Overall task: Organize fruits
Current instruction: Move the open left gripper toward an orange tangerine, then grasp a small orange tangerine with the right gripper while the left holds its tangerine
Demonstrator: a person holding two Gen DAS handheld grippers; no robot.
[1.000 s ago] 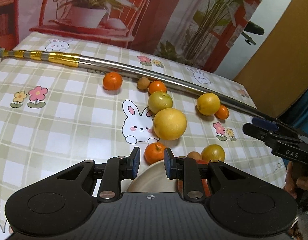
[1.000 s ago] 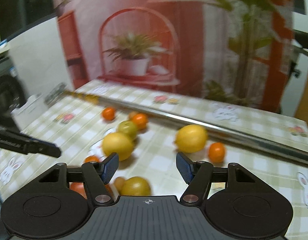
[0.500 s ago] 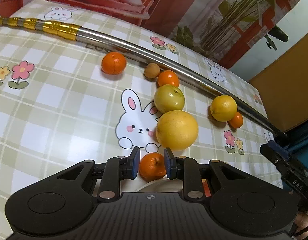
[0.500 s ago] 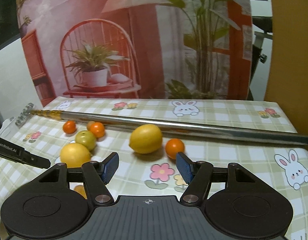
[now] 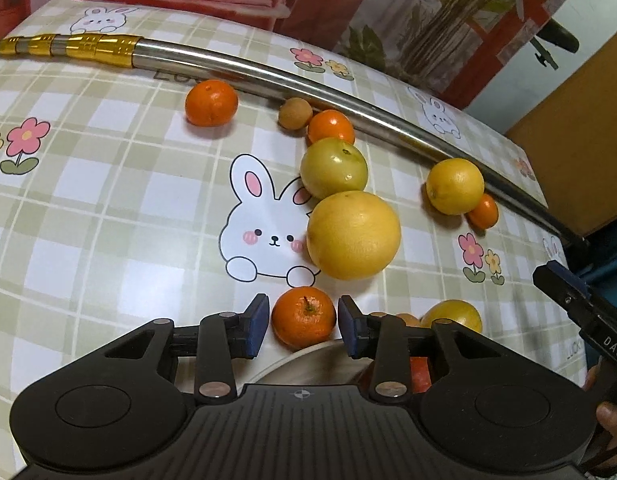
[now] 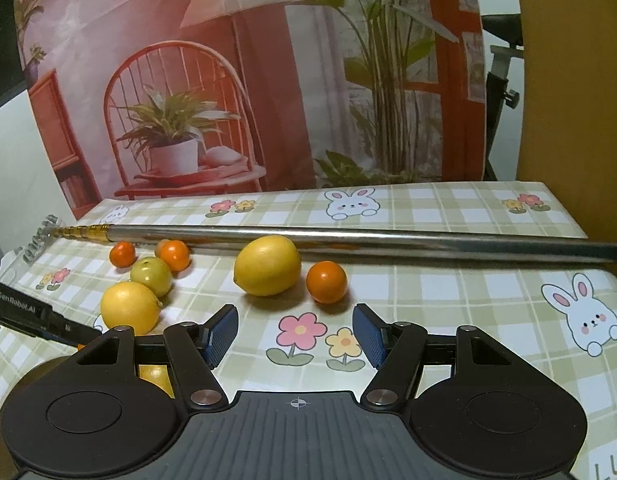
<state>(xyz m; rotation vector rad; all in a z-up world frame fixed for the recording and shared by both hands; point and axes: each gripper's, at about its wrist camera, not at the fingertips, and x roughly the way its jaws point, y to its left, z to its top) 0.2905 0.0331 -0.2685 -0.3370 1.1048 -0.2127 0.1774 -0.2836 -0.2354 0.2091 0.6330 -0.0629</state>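
In the left wrist view, my left gripper point(image 5: 301, 322) is open, its pads on either side of a small orange tangerine point(image 5: 303, 317) without touching it. Beyond lie a large yellow grapefruit point(image 5: 353, 234), a green apple point(image 5: 333, 167), a lemon point(image 5: 454, 186) and more tangerines point(image 5: 211, 103). A cream plate rim point(image 5: 308, 364) shows just below the tangerine. In the right wrist view, my right gripper point(image 6: 295, 334) is open and empty above the cloth, short of the lemon point(image 6: 267, 265) and an orange tangerine point(image 6: 326, 281).
A long steel pole point(image 5: 300, 90) with a gold end lies across the table behind the fruit; it also shows in the right wrist view point(image 6: 348, 240). A small brown fruit point(image 5: 295, 113) rests against it. The other gripper point(image 5: 580, 312) shows at right.
My left gripper has opened wider and moved forward, so the tangerine now sits between its pads. The right gripper swung toward the lemon and small tangerine, then steadied.
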